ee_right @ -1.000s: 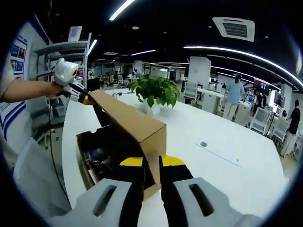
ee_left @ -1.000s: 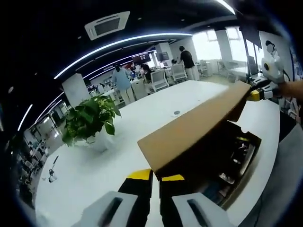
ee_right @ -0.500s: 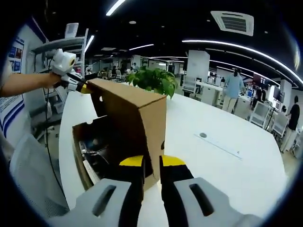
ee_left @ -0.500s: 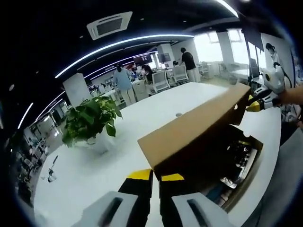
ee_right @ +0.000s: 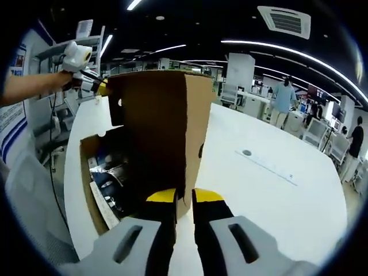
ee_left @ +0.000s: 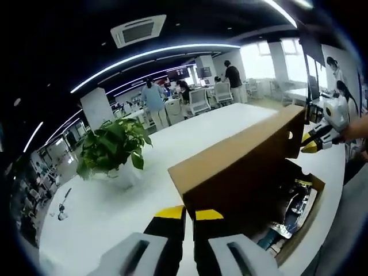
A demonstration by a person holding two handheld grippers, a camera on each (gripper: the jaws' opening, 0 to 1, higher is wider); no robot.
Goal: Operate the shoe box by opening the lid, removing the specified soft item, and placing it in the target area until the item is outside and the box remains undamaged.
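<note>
**Lid raised at both ends, contents exposed**

Seen in the left gripper view: left gripper (ee_left: 190, 214) closed down on the near corner of the cardboard lid (ee_left: 236, 158), yellow tips pinching the edge with only a thin gap between them. Same in the right gripper view: right gripper (ee_right: 184, 196) clamped on the opposite corner of the lid (ee_right: 155, 121), jaws nearly together around the card. Lid swung up close to upright, hinged along the far side of the shoe box (ee_right: 92, 198), which sits on the white table (ee_right: 276, 201) near its edge. Potted plant (ee_left: 109, 146) well apart on the same table.

Inside the box: dark contents (ee_right: 112, 178) with glossy wrapping and a pale strip; too murky to pick out the soft item for certain, probably the dark bundle in the middle.

Handling, as a judgement: thin corrugated card, light but easily creased or torn at the hinge, so no forcing past its natural stop and no twisting between the 2 grips. Soft item likely limp and light, slippery if bagged; best taken by a bunched fold near its middle, clear of the box walls.
</note>
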